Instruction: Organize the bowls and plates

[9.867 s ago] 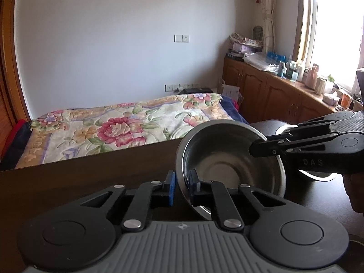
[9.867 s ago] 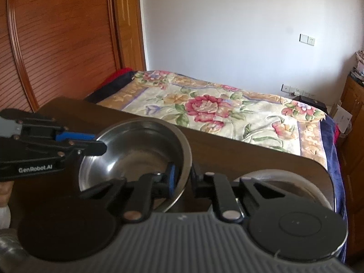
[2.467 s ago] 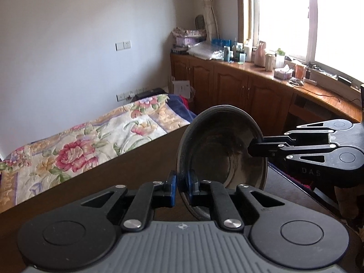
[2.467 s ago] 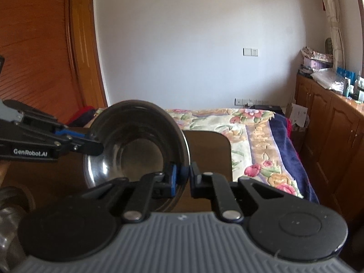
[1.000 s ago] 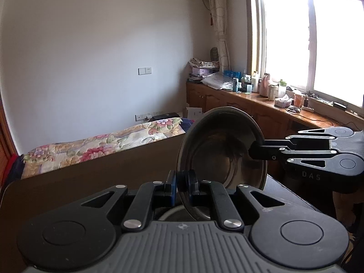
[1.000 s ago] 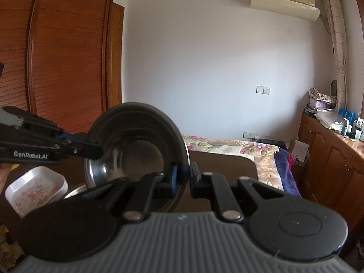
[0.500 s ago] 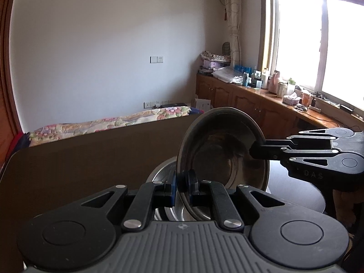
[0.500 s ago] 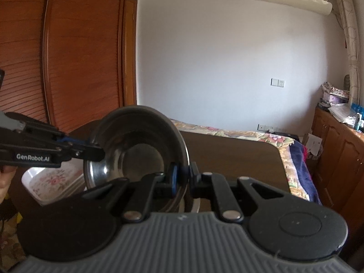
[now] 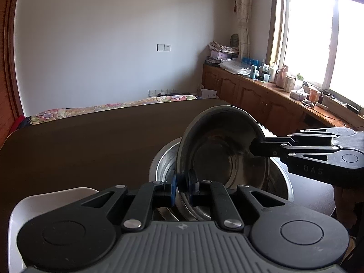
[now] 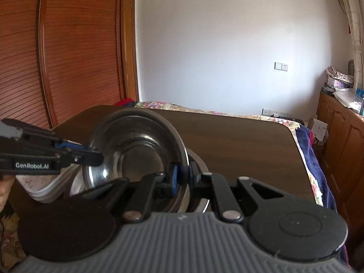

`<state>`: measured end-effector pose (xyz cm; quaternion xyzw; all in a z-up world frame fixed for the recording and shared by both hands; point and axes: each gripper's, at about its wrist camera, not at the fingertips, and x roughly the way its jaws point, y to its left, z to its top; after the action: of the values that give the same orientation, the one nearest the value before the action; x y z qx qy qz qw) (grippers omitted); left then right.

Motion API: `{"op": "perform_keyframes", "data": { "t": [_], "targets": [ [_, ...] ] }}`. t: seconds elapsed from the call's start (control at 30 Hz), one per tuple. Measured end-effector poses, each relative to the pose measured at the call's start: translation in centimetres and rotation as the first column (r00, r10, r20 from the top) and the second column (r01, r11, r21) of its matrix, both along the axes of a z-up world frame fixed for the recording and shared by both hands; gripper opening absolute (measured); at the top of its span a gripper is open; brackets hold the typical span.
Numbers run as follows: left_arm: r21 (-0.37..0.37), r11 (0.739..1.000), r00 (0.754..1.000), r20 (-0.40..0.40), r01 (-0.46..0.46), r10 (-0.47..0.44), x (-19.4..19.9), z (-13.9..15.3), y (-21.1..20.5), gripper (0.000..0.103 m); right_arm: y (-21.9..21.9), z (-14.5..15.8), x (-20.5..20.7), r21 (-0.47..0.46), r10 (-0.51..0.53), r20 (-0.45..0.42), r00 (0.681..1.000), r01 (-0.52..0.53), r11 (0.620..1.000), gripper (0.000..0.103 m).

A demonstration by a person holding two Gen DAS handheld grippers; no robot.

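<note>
Both grippers hold one steel bowl (image 9: 218,150) by opposite sides of its rim. My left gripper (image 9: 183,185) is shut on the near rim, my right gripper (image 9: 257,146) on the far right rim. In the right wrist view the same steel bowl (image 10: 134,152) is pinched by my right gripper (image 10: 183,177), with my left gripper (image 10: 95,157) on its left rim. The bowl is tilted, just above a larger steel bowl (image 9: 278,182) that stands on the dark table (image 9: 91,145). That larger bowl (image 10: 200,159) also shows in the right wrist view.
A white dish (image 9: 59,196) sits at my left, also seen as a white floral dish (image 10: 43,188) in the right wrist view. Beyond the table lie a bed (image 9: 91,109) and a wooden sideboard (image 9: 261,95) with clutter under the window.
Both grippers have carried the steel bowl over the table and lowered it toward the larger bowl. The white dish has come into view at the left.
</note>
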<state>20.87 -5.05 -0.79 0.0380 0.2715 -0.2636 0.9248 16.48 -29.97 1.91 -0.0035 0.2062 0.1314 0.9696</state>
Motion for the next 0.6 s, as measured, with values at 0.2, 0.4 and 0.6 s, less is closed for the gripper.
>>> {"op": "perform_keyframes", "data": {
  "t": [0.2,0.4,0.6],
  "targets": [
    [-0.015,1.000,1.000,0.009,-0.014,0.014,0.2,-0.4,0.0,0.041,-0.1,-0.4,0.2,0.010,-0.006,0.000,1.000,0.006,1.000,0.012],
    [-0.003,1.000,0.999,0.021,-0.027,0.027,0.1,-0.9,0.1,0.042,0.6,-0.8,-0.3,-0.020,-0.004,0.016,1.000,0.004,1.000,0.013],
    [-0.039,0.998,0.995,0.083,-0.048,0.051,-1.0,-0.4,0.5,0.071,2.0,-0.5,-1.4,-0.106,-0.009,0.089,0.996,0.019,0.994,0.031]
  ]
}}
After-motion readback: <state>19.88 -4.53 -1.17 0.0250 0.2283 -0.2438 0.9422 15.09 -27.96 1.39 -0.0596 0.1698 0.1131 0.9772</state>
